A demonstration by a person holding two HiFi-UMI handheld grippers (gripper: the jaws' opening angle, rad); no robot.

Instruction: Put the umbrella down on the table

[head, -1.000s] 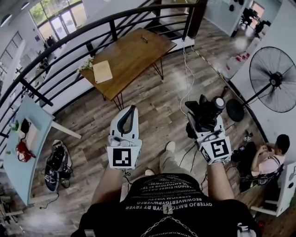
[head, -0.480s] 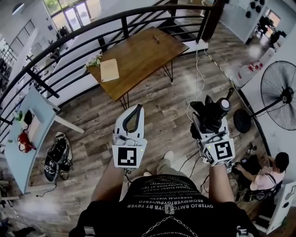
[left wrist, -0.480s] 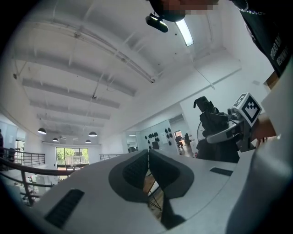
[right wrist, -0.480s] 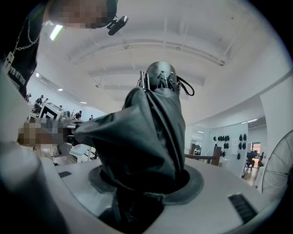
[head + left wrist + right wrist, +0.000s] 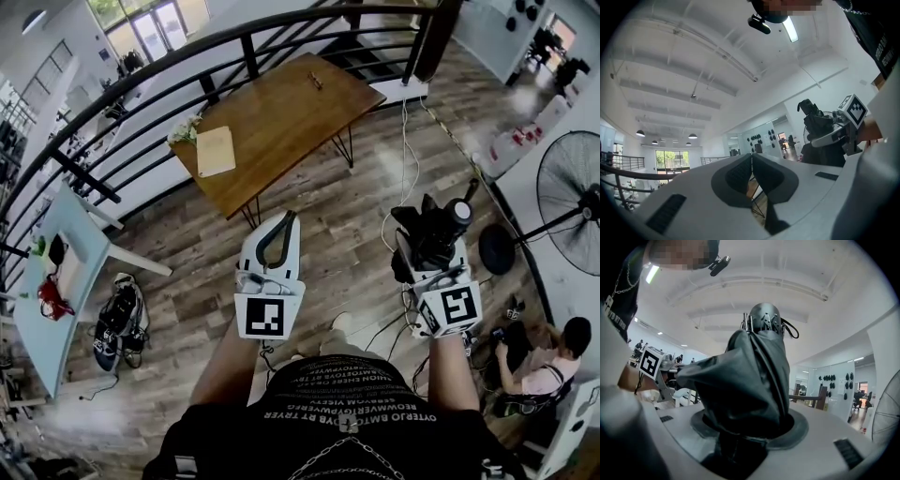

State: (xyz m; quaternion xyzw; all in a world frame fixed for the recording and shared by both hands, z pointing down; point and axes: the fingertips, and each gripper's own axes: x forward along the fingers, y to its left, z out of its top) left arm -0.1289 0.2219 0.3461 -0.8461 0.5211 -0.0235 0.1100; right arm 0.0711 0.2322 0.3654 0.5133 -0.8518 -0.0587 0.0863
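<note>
Right gripper (image 5: 427, 251): clamped on folded umbrella (image 5: 435, 228), short of tabletop (image 5: 281, 112), secure for carrying.
Left gripper (image 5: 282, 225): pressed together, empty.

A curved black railing (image 5: 94, 180) runs across the top of the head view, with a tan notepad (image 5: 216, 150) and a small bunch of flowers (image 5: 185, 129) close to it. On the plank floor (image 5: 347, 211) a dark bag (image 5: 117, 323) lies beside a pale blue table (image 5: 37, 328) at left; at right stands a floor fan (image 5: 567, 202), with a seated person (image 5: 548, 366) below it
</note>
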